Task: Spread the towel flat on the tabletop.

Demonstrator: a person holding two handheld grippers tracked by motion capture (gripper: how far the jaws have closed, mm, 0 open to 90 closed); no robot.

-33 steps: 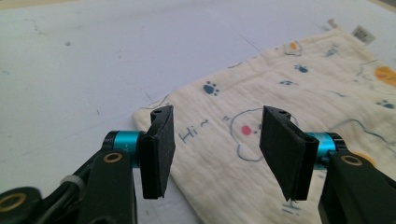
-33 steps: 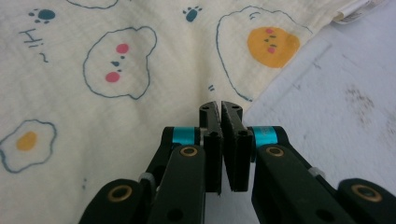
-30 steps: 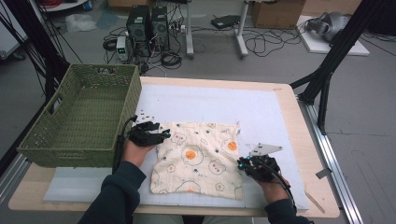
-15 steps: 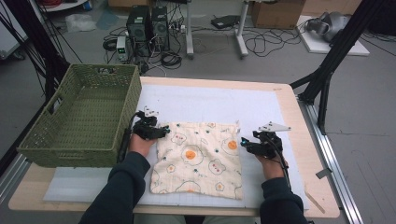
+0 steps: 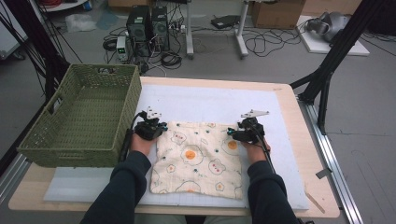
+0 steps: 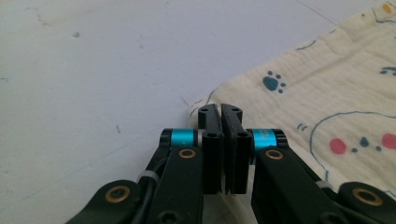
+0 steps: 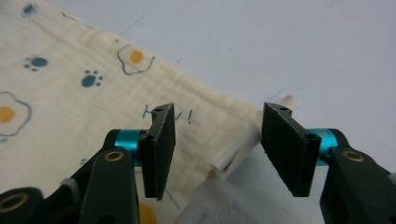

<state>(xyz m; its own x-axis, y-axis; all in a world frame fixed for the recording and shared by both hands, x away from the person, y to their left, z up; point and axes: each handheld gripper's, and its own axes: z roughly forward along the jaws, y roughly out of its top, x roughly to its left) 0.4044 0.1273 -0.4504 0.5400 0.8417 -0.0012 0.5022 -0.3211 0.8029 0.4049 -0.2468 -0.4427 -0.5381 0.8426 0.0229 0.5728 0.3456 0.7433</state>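
Green wicker forms the basket (image 5: 79, 119) at the left end of the surface (image 5: 299, 154), standing partly on the pale mat (image 5: 210, 100) that covers most of the wooden top. Just right of the basket's near corner sits the left gripper (image 5: 161, 128), held in the person's left hand (image 5: 141, 141), with a dark sleeve (image 5: 123, 186) running down to the bottom edge. Its jaws have just been closing and now stand clenched, pads pressed together on the far left corner of the cloth (image 5: 198, 158); in the left gripper view the left gripper (image 6: 223, 112) pinches the cloth's hemmed corner right where the fabric (image 6: 322, 93) meets the mat (image 6: 93, 70).

Cream in colour, printed with fried eggs and small paw marks, the cloth lies spread flat on the mat between the two hands, roughly square, its near edge close to the person.

At its far right corner is the right gripper (image 5: 232, 133), carried by the right hand (image 5: 254, 148). In the right gripper view the right gripper (image 7: 217, 135) has its jaws released and well apart, after just closing somewhat; they straddle the cloth's corner (image 7: 93, 107) and a small white tag (image 7: 238, 156) at its edge, with neither pad (image 7: 161, 140) pressing on the fabric.
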